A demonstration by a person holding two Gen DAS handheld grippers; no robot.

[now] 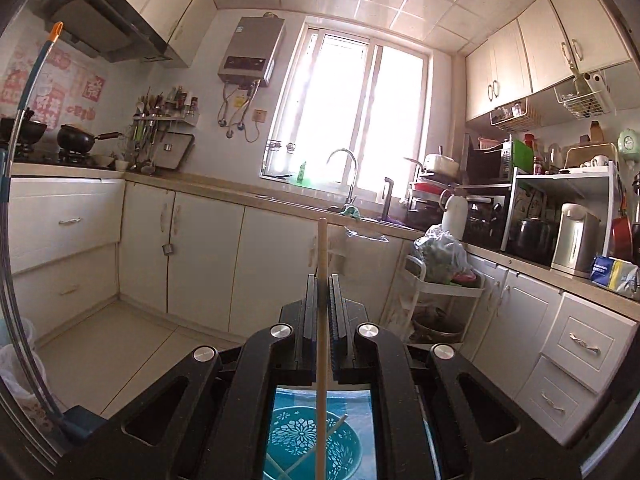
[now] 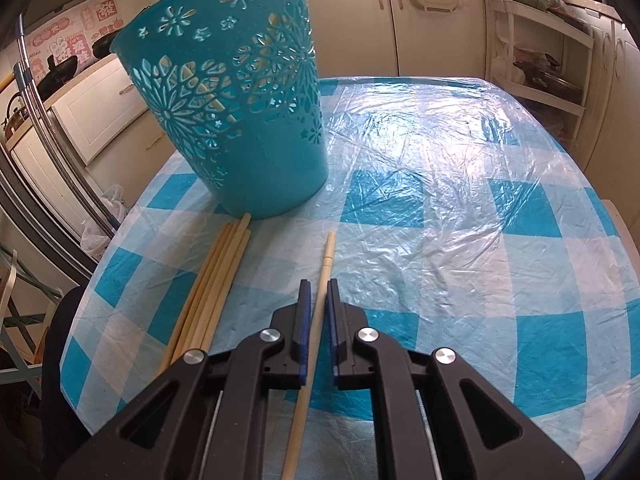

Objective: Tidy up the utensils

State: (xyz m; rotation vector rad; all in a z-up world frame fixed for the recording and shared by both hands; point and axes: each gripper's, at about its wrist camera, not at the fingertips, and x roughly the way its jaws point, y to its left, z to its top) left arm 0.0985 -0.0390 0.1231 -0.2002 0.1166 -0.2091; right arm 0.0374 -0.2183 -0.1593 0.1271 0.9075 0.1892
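Note:
My left gripper (image 1: 322,280) is shut on a wooden chopstick (image 1: 321,264) and holds it upright, high over the teal cut-out basket (image 1: 312,446), which shows far below with two chopsticks inside. In the right wrist view the basket (image 2: 236,96) stands on the blue checked table (image 2: 460,200). My right gripper (image 2: 318,285) sits low over the table with its jaws narrowly apart around a single chopstick (image 2: 322,280) lying there; no contact with the pads shows. A bundle of several chopsticks (image 2: 216,280) lies to its left, tips against the basket's base.
Kitchen cabinets, a sink (image 1: 348,208) and a cluttered counter (image 1: 520,216) ring the room. A white trolley (image 2: 540,48) stands beyond the table's far right. A metal rack (image 2: 36,128) stands left of the table.

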